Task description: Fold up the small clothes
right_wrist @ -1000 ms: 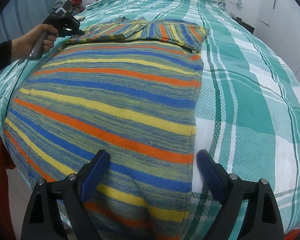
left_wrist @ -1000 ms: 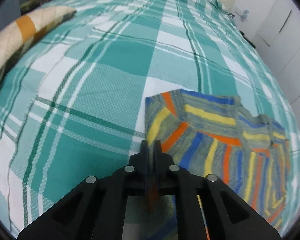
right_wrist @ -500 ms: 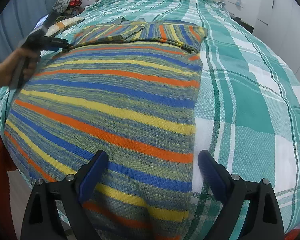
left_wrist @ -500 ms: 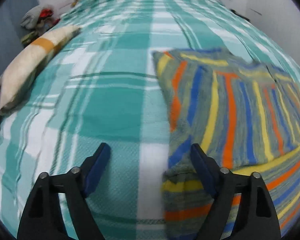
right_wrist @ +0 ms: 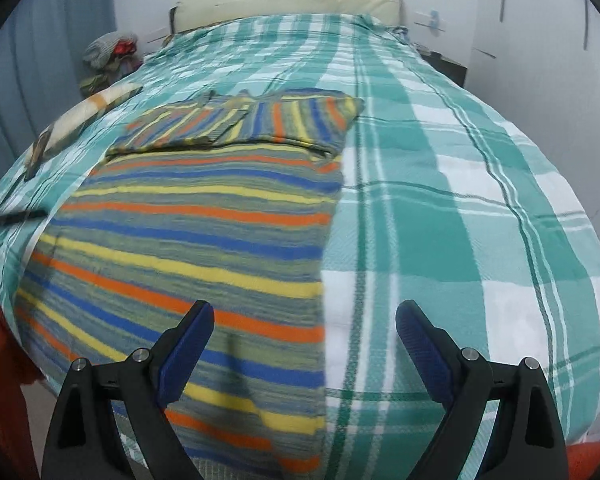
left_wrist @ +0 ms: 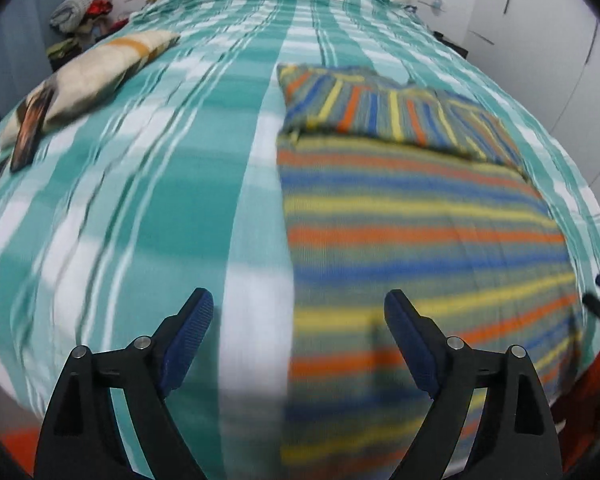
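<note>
A knitted sweater [left_wrist: 420, 220] [right_wrist: 204, 232] striped blue, yellow, orange and grey lies flat on the teal plaid bedspread [left_wrist: 160, 184] [right_wrist: 440, 220]. Its sleeves [left_wrist: 388, 116] [right_wrist: 260, 120] are folded across the far end. My left gripper [left_wrist: 298, 300] hovers over the sweater's near left edge. Its jaws are opening wide, with nothing between them. My right gripper [right_wrist: 305, 308] is open above the sweater's near right edge and holds nothing. The left wrist view is blurred.
A cream pillow with an orange band [left_wrist: 96, 76] [right_wrist: 88, 112] lies on the bed's left side, with a dark flat object [left_wrist: 30, 128] on it. A pile of clothes [left_wrist: 80, 12] sits at the far left corner. White cupboards [left_wrist: 540, 40] stand on the right. Orange cloth [right_wrist: 0, 360] hangs at the near left.
My left gripper let go of the folded sleeve, opened wide and pulled back to the sweater's near end. The right gripper rose a little and stayed open.
</note>
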Motion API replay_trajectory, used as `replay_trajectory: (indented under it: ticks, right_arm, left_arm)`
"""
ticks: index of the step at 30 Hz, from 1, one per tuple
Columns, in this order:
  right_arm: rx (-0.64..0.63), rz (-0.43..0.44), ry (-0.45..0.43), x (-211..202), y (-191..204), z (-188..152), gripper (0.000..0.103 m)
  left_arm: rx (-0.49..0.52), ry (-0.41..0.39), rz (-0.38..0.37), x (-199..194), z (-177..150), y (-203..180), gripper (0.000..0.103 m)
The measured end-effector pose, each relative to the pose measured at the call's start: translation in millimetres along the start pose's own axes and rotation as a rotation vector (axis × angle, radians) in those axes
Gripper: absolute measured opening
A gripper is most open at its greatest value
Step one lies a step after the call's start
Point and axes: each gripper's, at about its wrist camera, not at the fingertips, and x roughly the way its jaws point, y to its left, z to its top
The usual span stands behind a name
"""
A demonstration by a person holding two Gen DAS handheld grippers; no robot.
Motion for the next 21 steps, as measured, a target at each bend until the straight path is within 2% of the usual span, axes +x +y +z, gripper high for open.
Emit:
replay_trajectory:
  ticks: [4, 15, 21]
  right_arm:
    - [0.032, -0.006, -0.004, -0.6, -5.8, -0.8, 0.092]
    - [0.032, -0.068, -0.019, -3.9, -17.7, -5.7, 0.092]
    - [0.077, -0.080, -0.024, -6.3, -28.8, -6.6, 0.092]
  left_arm:
    - [-0.036, 0.034, 0.015, 2.3, -23.7, 4.4, 0.089]
    - [0.010, 0.015, 0.081, -4.4, -32.8, 1.5, 0.089]
    - [-0.016, 0.024, 0.090, -4.9, -36.9, 11.8, 0.089]
